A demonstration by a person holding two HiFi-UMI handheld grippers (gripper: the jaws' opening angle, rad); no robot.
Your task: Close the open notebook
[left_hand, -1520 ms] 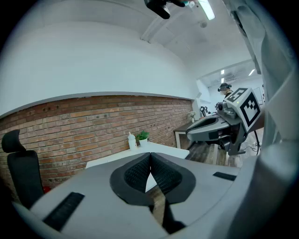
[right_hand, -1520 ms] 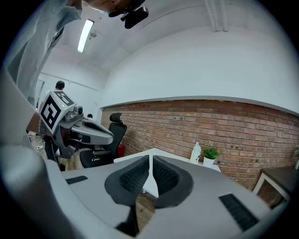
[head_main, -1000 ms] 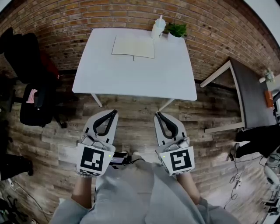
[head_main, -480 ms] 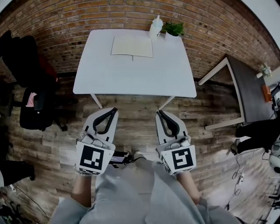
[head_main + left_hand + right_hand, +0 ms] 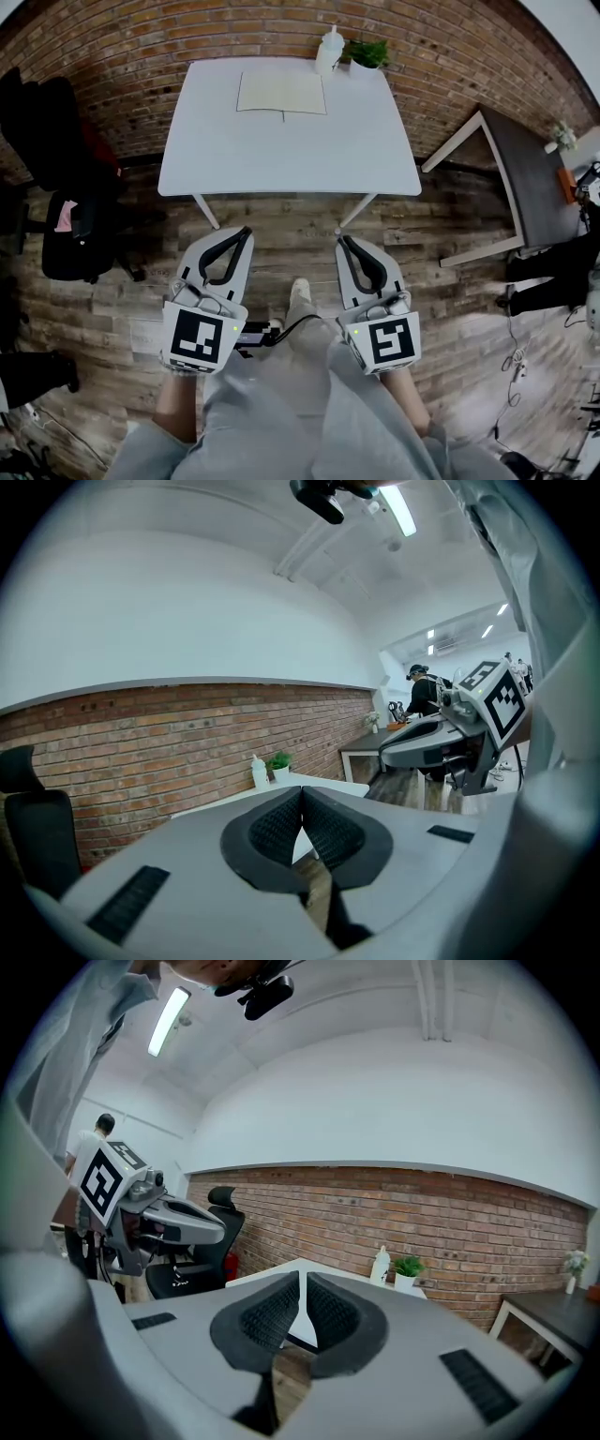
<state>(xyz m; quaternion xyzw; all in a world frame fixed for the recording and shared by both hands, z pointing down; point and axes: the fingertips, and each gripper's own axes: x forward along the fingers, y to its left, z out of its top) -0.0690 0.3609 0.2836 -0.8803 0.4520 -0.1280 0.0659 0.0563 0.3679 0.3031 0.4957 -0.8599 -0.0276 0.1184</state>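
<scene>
An open notebook (image 5: 281, 93) with pale pages lies flat at the far side of a white table (image 5: 281, 150). My left gripper (image 5: 247, 231) and right gripper (image 5: 339, 240) hang side by side over the wooden floor, well short of the table's near edge. Both are shut with nothing between their jaws. In the left gripper view the black pads of the left gripper (image 5: 302, 789) meet at the tips, and the table (image 5: 323, 782) shows beyond. The right gripper (image 5: 301, 1277) shows the same, tips together, with the table (image 5: 281, 1274) ahead.
A white bottle (image 5: 328, 49) and a small potted plant (image 5: 367, 54) stand at the table's far right corner, against the brick wall. A black office chair (image 5: 66, 197) is at the left. A dark side table (image 5: 525, 187) stands at the right. A person (image 5: 422, 691) is far behind.
The table and notebook have slid slightly up and away in the head view as I step; a shoe now shows between the grippers. Both grippers stay shut, side by side.
</scene>
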